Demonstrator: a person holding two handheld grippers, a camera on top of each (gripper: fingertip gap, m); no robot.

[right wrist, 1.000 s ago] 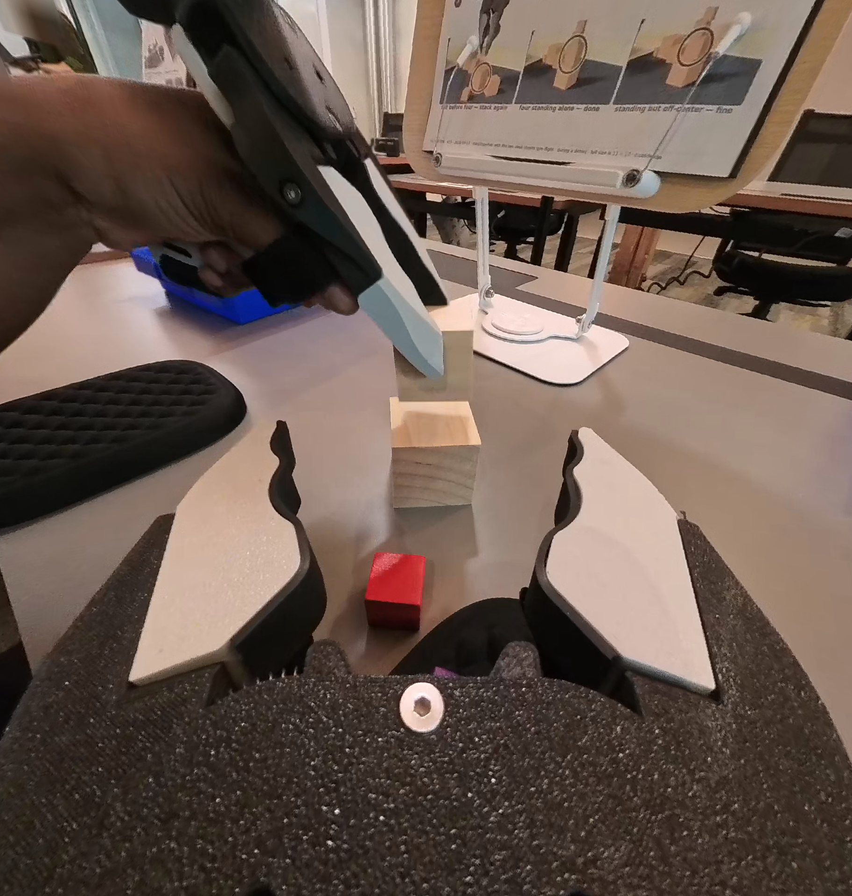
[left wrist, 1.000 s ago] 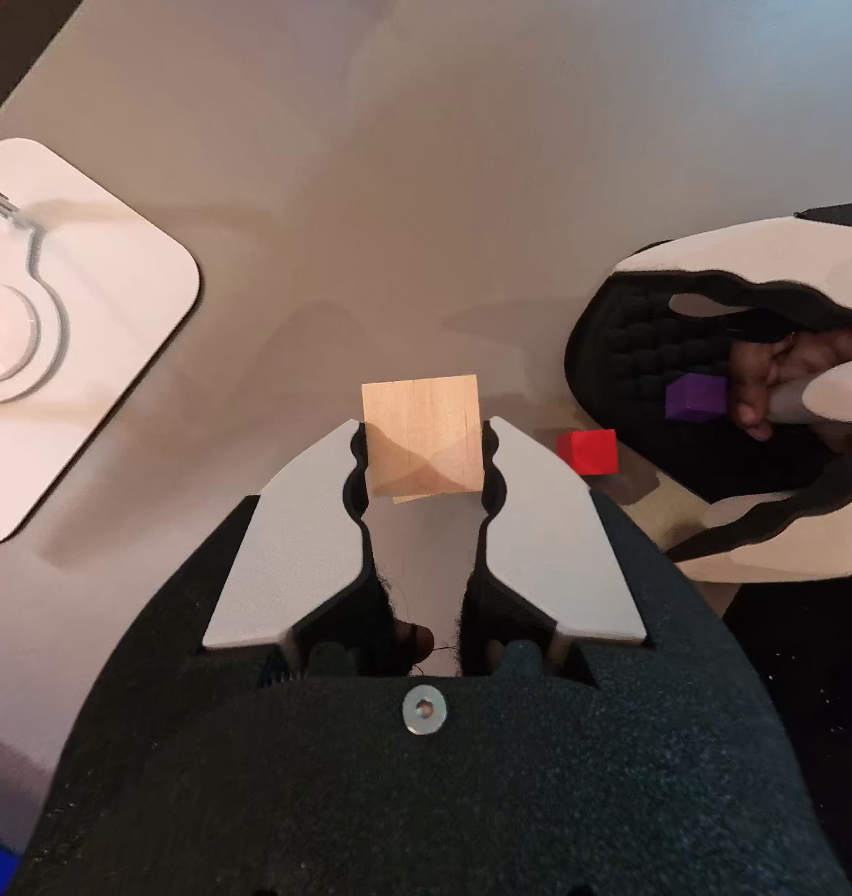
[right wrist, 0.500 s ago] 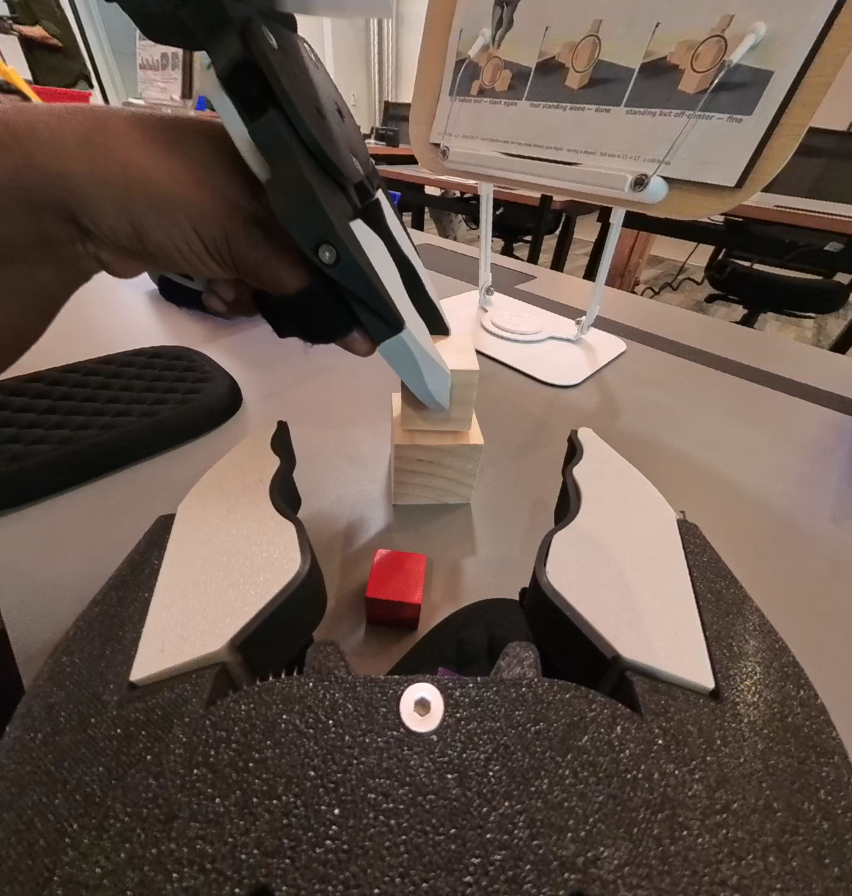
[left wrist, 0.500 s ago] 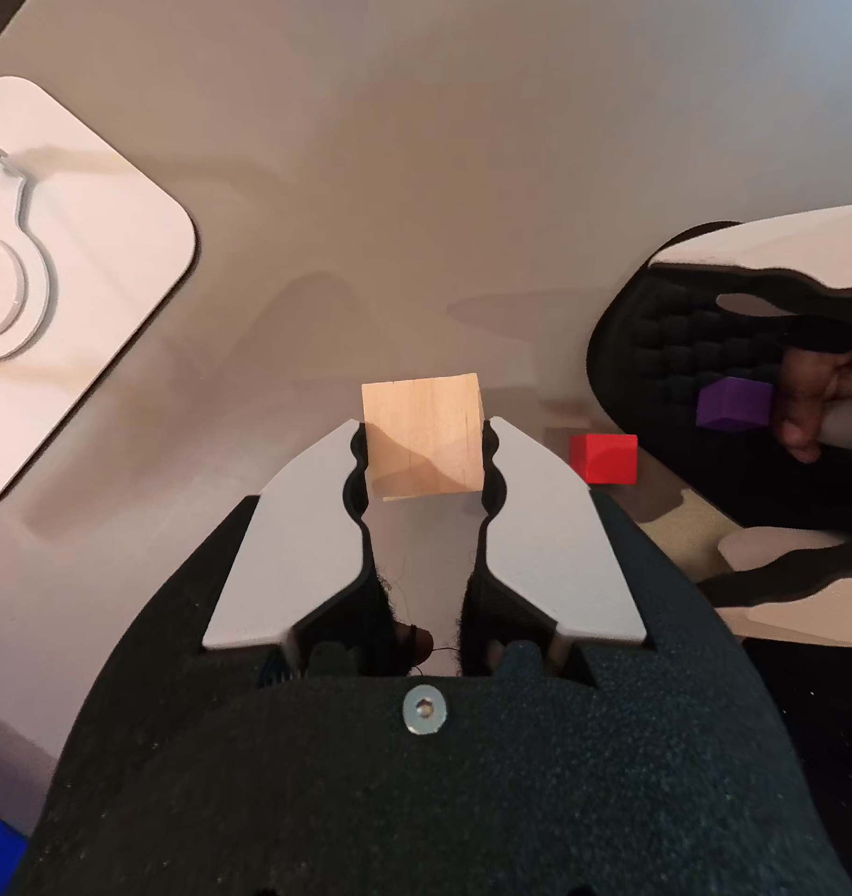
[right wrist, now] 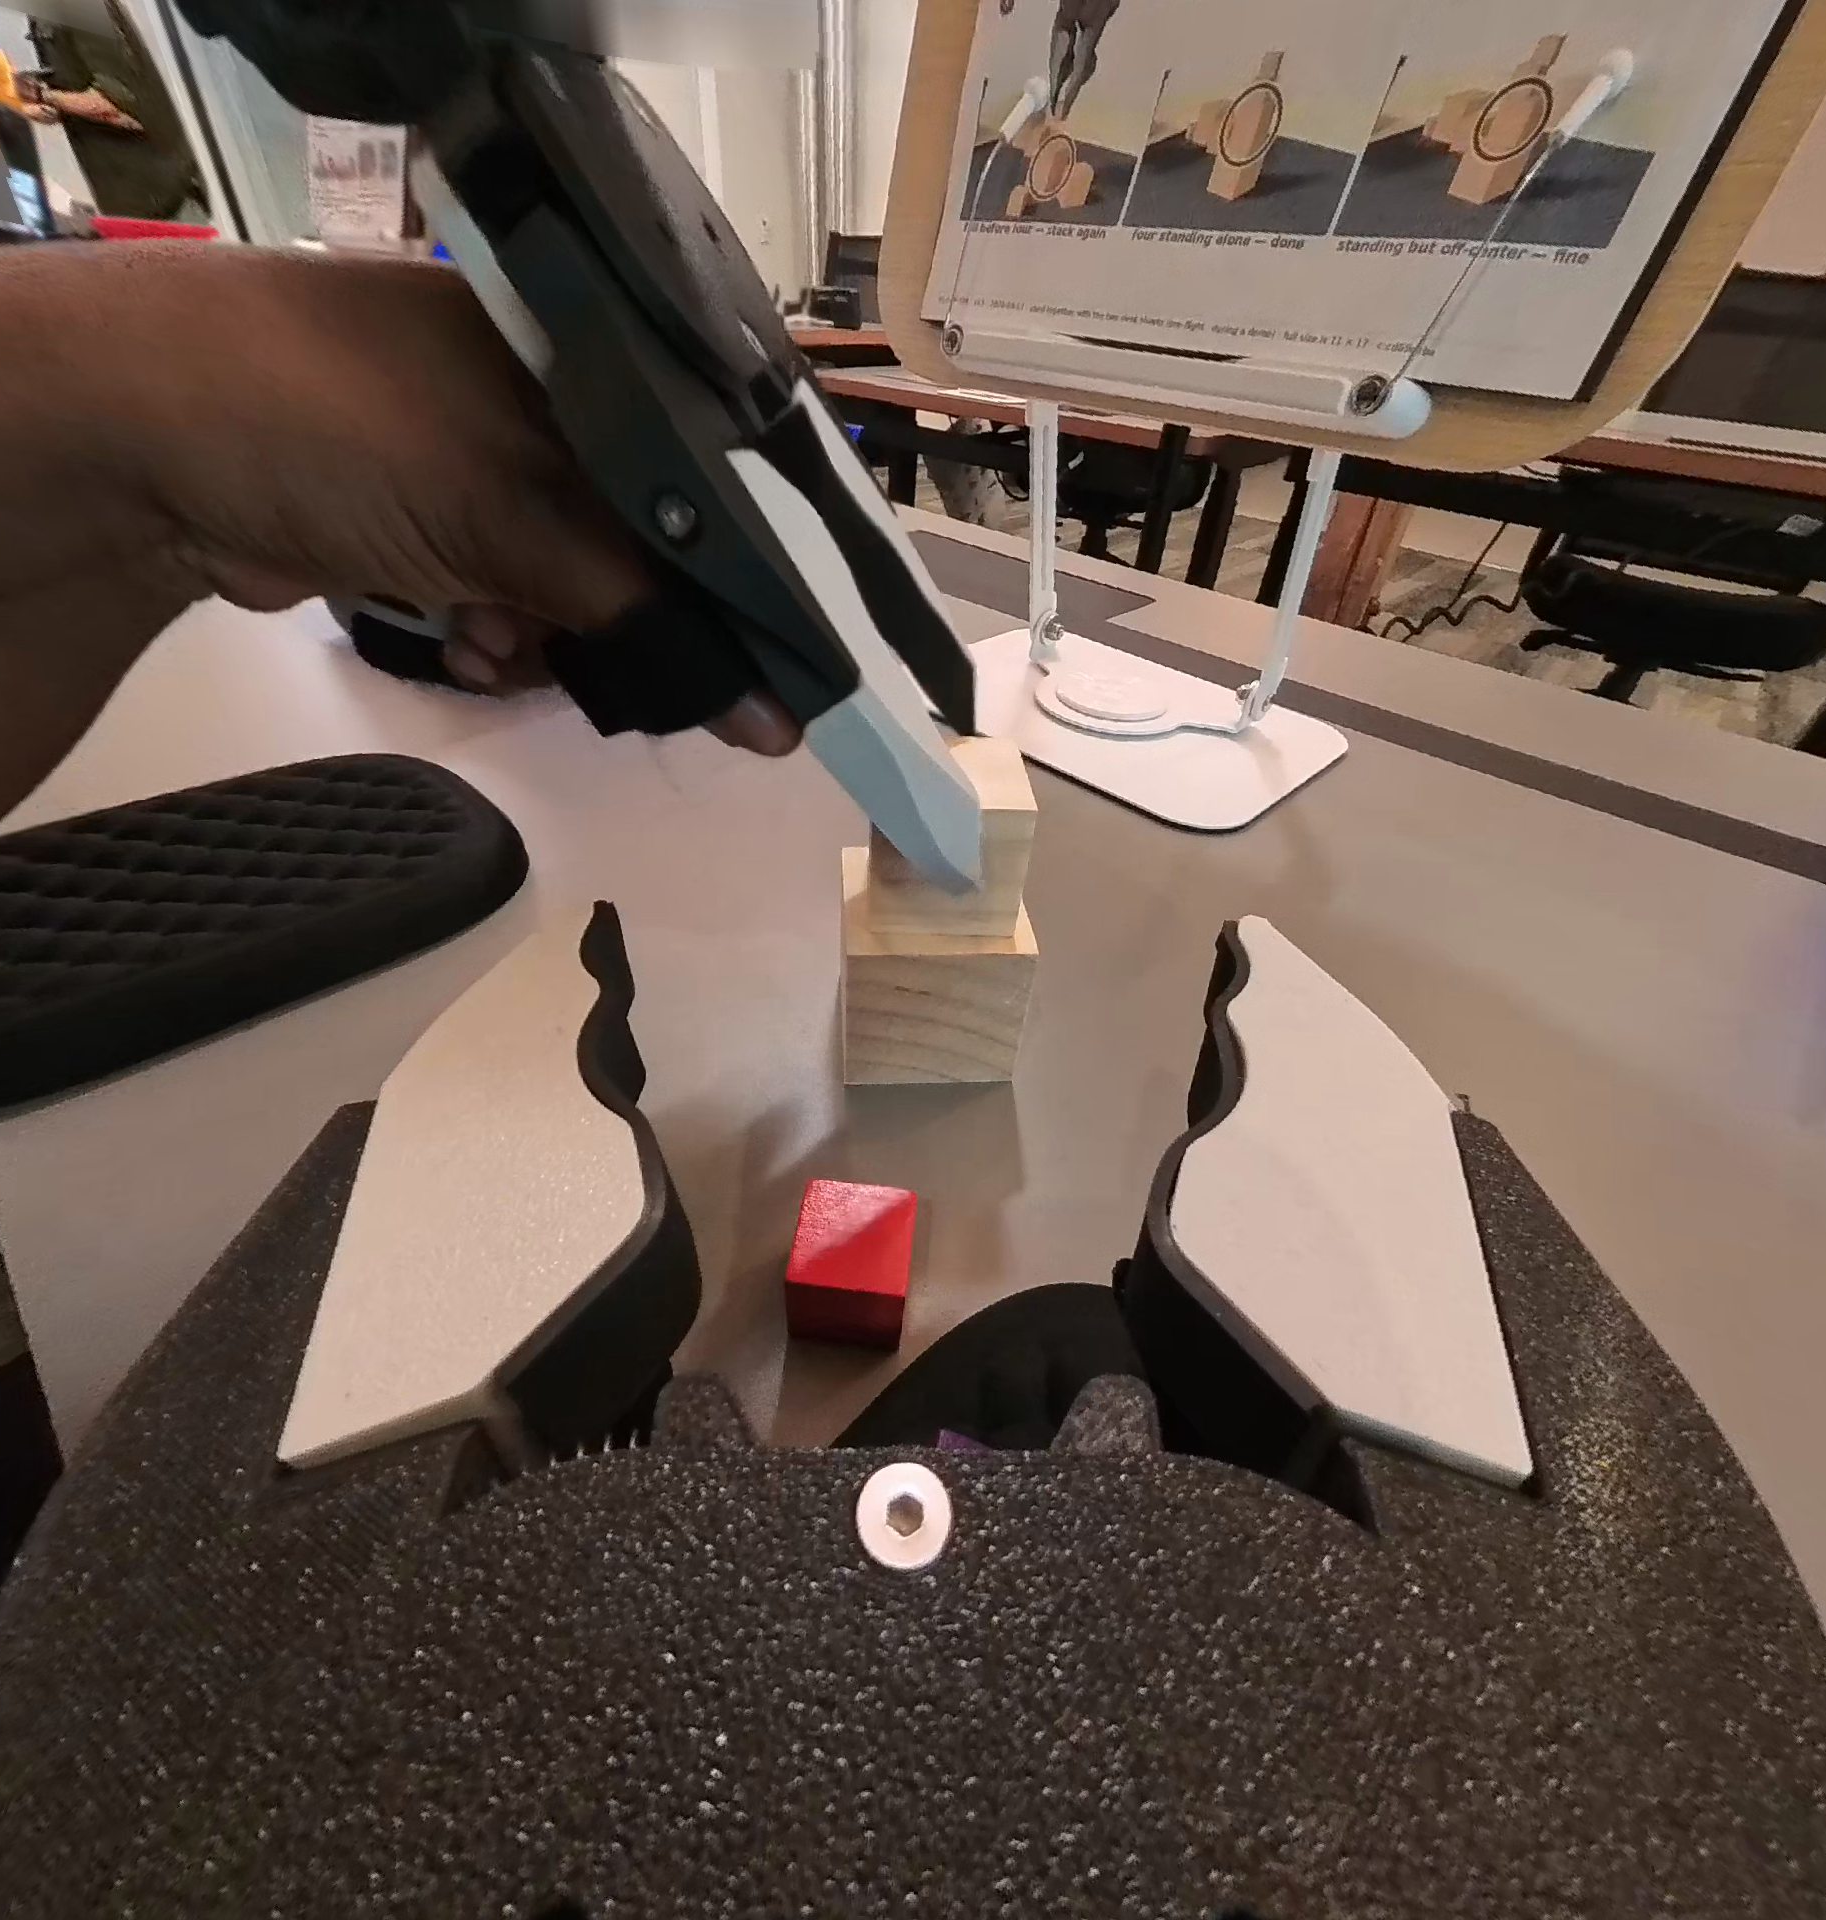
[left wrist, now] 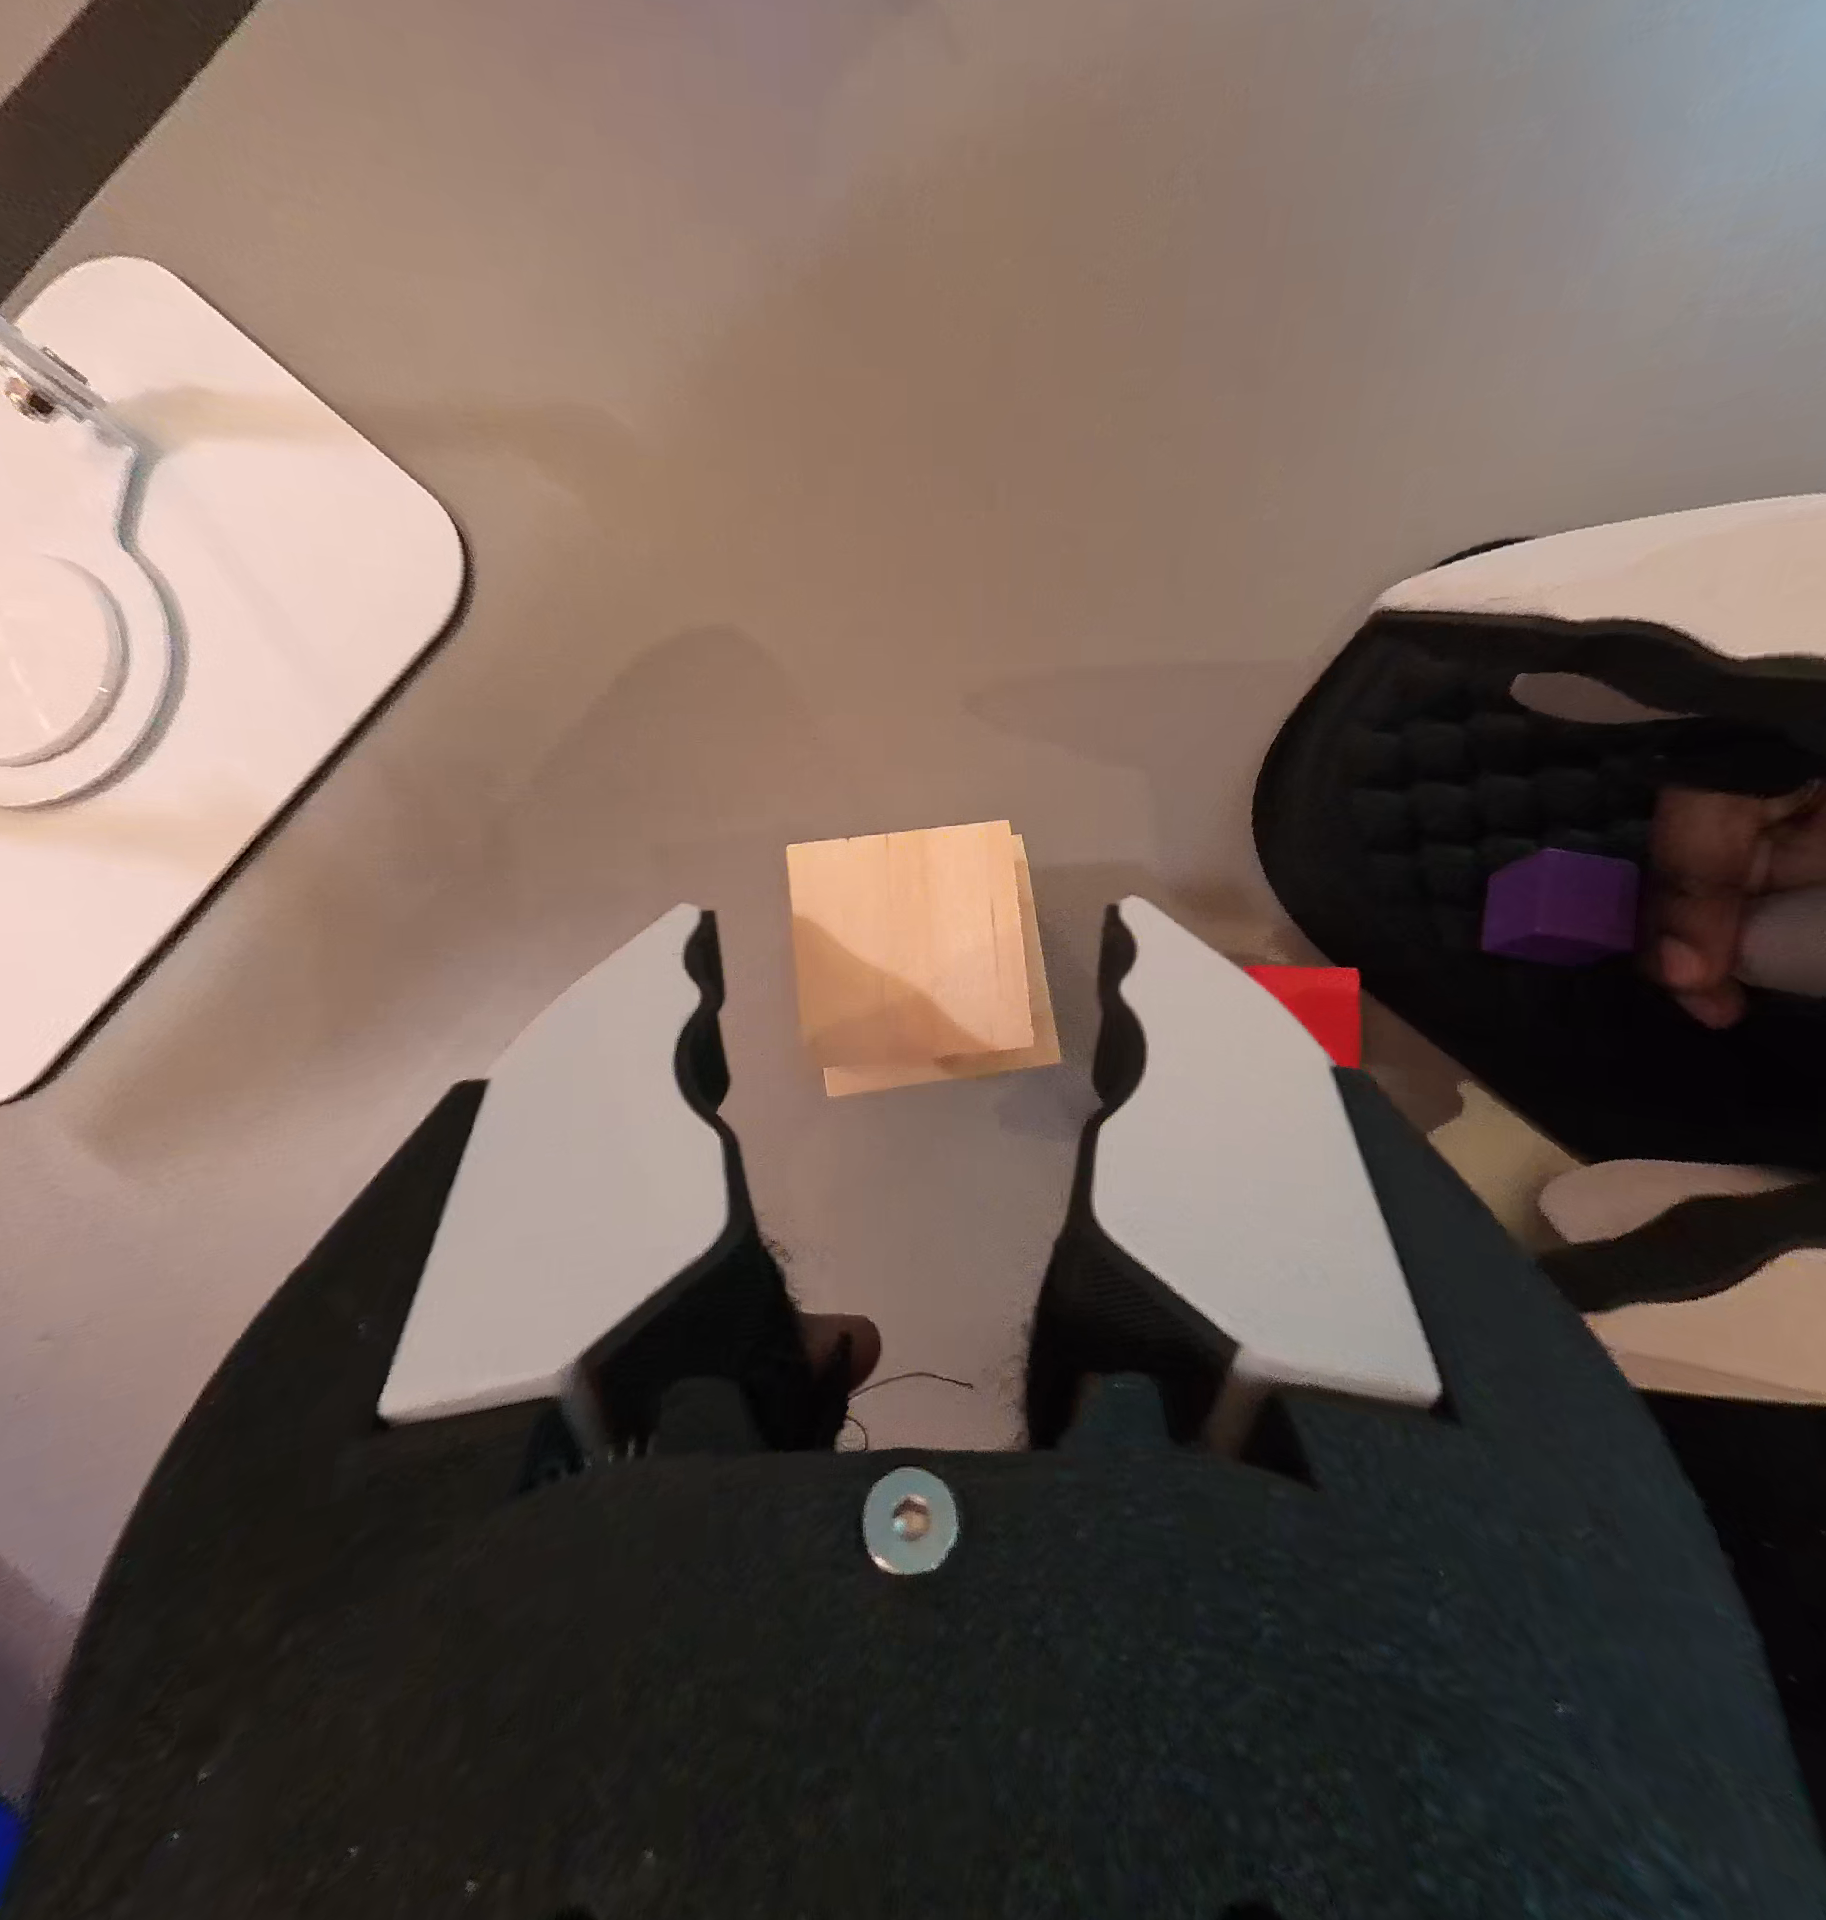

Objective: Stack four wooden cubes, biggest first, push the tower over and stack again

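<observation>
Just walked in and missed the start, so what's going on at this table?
A person works a hand-held gripper in each hand. The left hand-held gripper is open around a small wooden cube, its fingers clear of the sides; that cube sits on a larger wooden cube on the grey table. The right hand-held gripper is wide open and holds nothing, a red cube on the table near it.

A small block [right wrist: 976,831] is sitting on a larger block [right wrist: 935,1013]; a cube [right wrist: 852,1257] is lying before them, a stand [right wrist: 1169,727] behind.
</observation>
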